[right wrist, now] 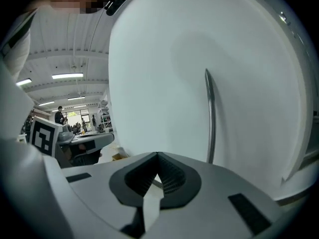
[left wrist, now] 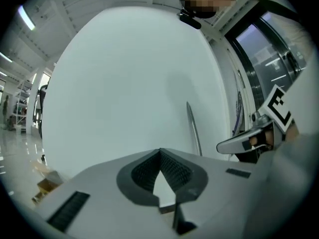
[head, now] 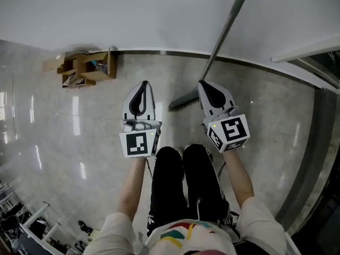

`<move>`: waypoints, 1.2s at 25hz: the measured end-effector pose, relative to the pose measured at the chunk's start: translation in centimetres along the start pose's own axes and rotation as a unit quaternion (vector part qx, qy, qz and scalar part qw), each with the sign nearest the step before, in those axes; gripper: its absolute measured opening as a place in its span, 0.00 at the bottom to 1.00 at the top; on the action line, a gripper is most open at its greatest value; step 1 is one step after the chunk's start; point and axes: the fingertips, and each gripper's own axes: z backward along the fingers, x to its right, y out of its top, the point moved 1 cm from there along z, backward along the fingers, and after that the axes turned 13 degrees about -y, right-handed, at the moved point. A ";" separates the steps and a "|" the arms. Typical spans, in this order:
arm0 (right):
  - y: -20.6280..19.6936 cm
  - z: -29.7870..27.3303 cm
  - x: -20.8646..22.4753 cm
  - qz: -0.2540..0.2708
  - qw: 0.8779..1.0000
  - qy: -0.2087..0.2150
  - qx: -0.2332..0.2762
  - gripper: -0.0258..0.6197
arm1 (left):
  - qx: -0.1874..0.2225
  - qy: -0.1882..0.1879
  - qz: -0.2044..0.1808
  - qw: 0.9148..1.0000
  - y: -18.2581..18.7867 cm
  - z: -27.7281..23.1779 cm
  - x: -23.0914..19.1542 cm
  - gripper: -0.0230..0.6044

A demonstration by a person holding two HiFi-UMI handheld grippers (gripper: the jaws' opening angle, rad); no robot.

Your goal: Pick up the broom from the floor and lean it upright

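Head view: left gripper [head: 144, 84], jaws brought together at the tips, nothing held; right gripper [head: 202, 84], jaws likewise together and empty; both are held out side by side above the pale stone floor [head: 79, 132]. Broom [head: 223, 33]: upright and tilted, its handle leaning on the white wall [head: 133, 15] ahead of the right jaws, its bristle head [head: 183, 100] on the floor just left of the right jaws' tip and between the two grippers. Cardboard box [head: 87, 67]: open, on the floor at the foot of the wall, well to the left of the left jaws. The person's legs [head: 180, 185], in black trousers, are below both grippers. Left gripper view: the jaws meet at their tips with only bare wall showing through the slot below them. The broom handle [left wrist: 193, 131] rises ahead and slightly right of these jaws, apart from them; the right gripper is further right, and the cardboard box low at the left. Right gripper view: the ribbed pads are closed tip to tip with nothing between them. The broom handle [right wrist: 211, 118] stands against the wall ahead and to the right of the jaws, clear of them; the left gripper is at the left edge.
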 end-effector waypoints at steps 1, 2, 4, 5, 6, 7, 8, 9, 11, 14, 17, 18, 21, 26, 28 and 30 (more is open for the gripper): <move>4.8 2.2 -0.4 -0.006 1.000 -0.005 0.000 0.06 | 0.003 0.001 0.000 1.000 5.4 0.6 0.7 0.11; 9.7 4.6 -1.0 -0.012 1.000 -0.009 -0.001 0.06 | 0.004 0.001 0.000 1.000 10.8 1.4 1.5 0.11; 19.9 9.5 -2.3 -0.025 1.000 -0.013 -0.005 0.06 | -0.007 0.001 -0.006 1.000 21.6 3.0 2.9 0.11; 24.8 11.9 -2.8 -0.028 0.999 -0.015 -0.006 0.06 | -0.016 0.001 -0.011 1.000 26.8 3.7 3.6 0.11; 29.5 14.3 -3.2 -0.028 0.999 -0.017 -0.006 0.06 | -0.020 0.001 -0.016 1.000 31.7 4.3 4.4 0.11; 33.9 16.5 -3.6 -0.025 0.999 -0.020 -0.004 0.06 | -0.018 0.002 -0.023 1.000 36.3 5.0 5.1 0.11; 37.8 18.6 -4.0 -0.020 1.000 -0.023 0.002 0.06 | -0.012 0.002 -0.035 0.999 40.3 5.6 5.8 0.11; 41.2 20.5 -4.4 -0.014 0.999 -0.026 0.013 0.06 | -0.003 -0.001 -0.050 0.999 43.7 6.4 6.5 0.11; 45.6 24.0 -5.6 -0.001 0.999 -0.031 0.039 0.06 | 0.015 -0.008 -0.069 0.997 48.1 8.4 7.9 0.11; 47.2 28.6 -6.8 0.010 0.997 -0.033 0.067 0.06 | 0.027 -0.007 -0.067 0.997 49.8 11.6 9.9 0.11; 47.1 31.9 -6.3 0.015 0.995 -0.033 0.089 0.06 | 0.045 -0.009 -0.071 0.996 50.9 12.6 12.7 0.11; 47.0 32.8 -6.5 0.017 0.995 -0.031 0.093 0.06 | 0.050 -0.014 -0.073 0.996 51.5 13.1 13.7 0.11; 45.8 35.3 -8.0 0.018 0.995 -0.027 0.095 0.06 | 0.056 -0.030 -0.071 0.995 52.0 15.1 15.9 0.11; 44.5 38.8 -9.7 0.017 0.995 -0.014 0.102 0.06 | 0.065 -0.041 -0.066 0.995 52.3 17.9 18.8 0.11; 44.3 39.8 -10.0 0.018 0.994 -0.010 0.103 0.06 | 0.067 -0.041 -0.065 0.995 52.5 18.7 19.5 0.11; 43.9 40.8 -10.2 0.018 0.994 -0.008 0.104 0.06 | 0.067 -0.040 -0.061 0.995 52.4 19.7 20.3 0.11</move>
